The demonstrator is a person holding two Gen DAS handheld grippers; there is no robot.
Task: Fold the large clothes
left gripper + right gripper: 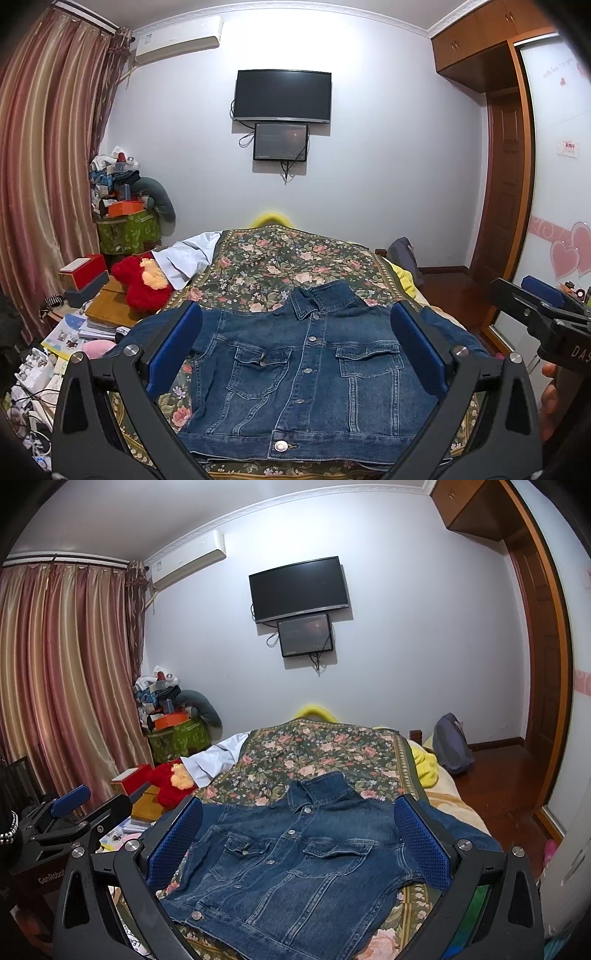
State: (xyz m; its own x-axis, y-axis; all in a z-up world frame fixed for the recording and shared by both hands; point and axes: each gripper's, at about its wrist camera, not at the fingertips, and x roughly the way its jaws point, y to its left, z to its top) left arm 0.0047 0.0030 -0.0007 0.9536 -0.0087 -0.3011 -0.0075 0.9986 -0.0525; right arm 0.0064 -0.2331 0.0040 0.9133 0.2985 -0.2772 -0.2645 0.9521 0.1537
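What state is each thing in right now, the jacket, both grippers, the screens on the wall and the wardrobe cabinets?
Denim jacket: spread flat on the floral bedspread, front up, buttoned, unfolded.
Left gripper: open, holding nothing.
Right gripper: open, holding nothing.
Large wall TV: dark.
Small screen: dimly lit.
Upper cabinet doors: closed.

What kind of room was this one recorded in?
Most likely a home bedroom: a bed under a floral cover, a wardrobe by the door, and a wall television facing the bed.

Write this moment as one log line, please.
stage: pre-fold | denim jacket: flat, buttoned, on floral bedspread | left gripper: open | right gripper: open
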